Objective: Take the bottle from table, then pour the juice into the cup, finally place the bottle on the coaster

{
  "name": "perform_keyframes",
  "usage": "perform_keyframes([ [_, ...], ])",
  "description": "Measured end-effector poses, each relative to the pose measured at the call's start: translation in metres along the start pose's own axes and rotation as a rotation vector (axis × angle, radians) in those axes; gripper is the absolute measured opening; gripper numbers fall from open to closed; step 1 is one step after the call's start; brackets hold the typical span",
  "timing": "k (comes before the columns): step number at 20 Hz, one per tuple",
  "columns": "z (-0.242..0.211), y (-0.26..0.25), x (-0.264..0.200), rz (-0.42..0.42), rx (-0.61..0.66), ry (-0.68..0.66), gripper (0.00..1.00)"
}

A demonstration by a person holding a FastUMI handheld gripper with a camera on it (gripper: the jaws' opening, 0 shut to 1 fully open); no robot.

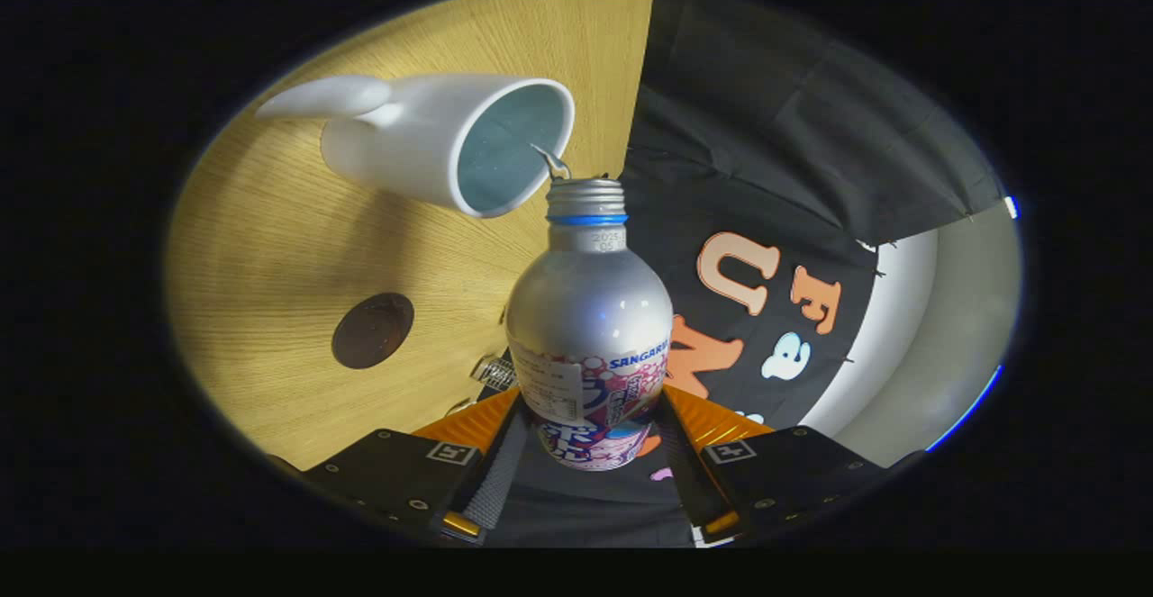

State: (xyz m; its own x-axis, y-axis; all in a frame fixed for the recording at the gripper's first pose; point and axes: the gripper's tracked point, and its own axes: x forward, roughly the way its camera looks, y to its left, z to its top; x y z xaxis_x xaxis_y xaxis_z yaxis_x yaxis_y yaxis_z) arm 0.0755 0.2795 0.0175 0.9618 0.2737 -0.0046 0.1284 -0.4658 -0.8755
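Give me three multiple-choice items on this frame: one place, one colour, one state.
1. Where is the coaster?
A. under the cup
B. bare on the table, apart from the cup
C. under the bottle

2. What colour is the cup's outside?
A. white
B. red
C. black

3. What is the bottle doing?
A. standing capped on the table
B. lying on the coaster
C. held tipped, mouth at the cup's rim, liquid leaving

Answers:
1 B: the dark disc lies alone on the wood.
2 A: its wall and handle are white.
3 C: the gripper clamps it; a thin stream leaves the open mouth.
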Motion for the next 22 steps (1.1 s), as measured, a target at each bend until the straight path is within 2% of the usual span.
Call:
perform_keyframes([
  [3, -0.0033, -0.0039, 0.0004, -0.001, -0.049, 0.008, 0.76],
  [22, 0.0003, -0.0075, 0.0048, 0.015, -0.105, 0.002, 0.76],
])
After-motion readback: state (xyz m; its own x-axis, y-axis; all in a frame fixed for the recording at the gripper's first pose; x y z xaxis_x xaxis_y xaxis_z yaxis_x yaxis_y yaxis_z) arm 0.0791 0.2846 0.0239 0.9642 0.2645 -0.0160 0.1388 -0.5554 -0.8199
